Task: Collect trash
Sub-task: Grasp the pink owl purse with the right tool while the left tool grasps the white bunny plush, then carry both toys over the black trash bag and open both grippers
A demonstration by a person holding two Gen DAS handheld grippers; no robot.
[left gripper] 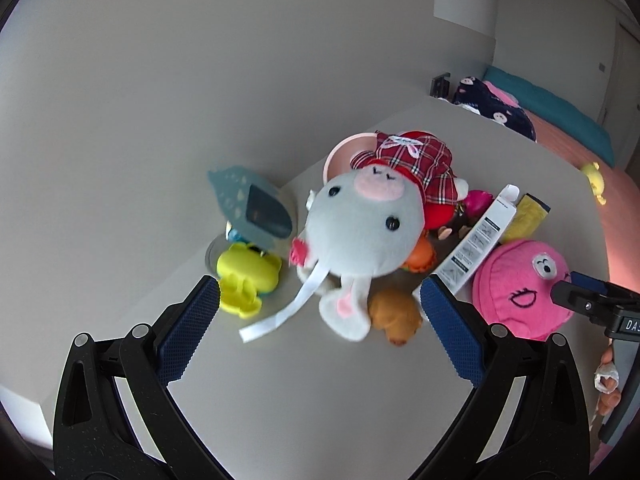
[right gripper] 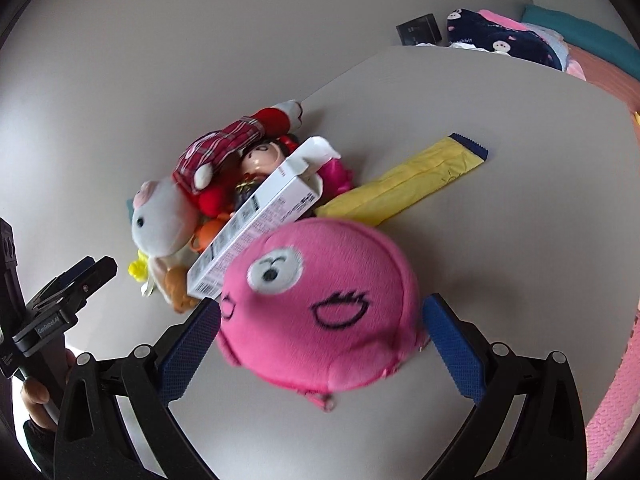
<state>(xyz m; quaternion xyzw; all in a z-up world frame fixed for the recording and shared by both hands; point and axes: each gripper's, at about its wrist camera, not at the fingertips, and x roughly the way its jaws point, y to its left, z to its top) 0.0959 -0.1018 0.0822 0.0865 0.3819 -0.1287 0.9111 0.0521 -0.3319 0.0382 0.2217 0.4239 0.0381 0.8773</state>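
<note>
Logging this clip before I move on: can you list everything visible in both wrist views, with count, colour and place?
table: 1, grey-beige, under the whole pile
grey plush animal: 1, grey with red plaid outfit, pile centre
pink round plush: 1, pink, between the right claw's fingers
white carton: 1, white, printed, leaning across the pile
yellow wrapper: 1, yellow with blue end, flat behind the pink plush
yellow toy: 1, yellow-green, left of pile
brown toy: 1, brown, front of pile
doll: 1, dark-haired, under the carton
dark printed blanket: 1, navy, beyond the table
left claw: 1, black with blue pads, open
right claw: 1, same colours, open around the pink plush
</note>
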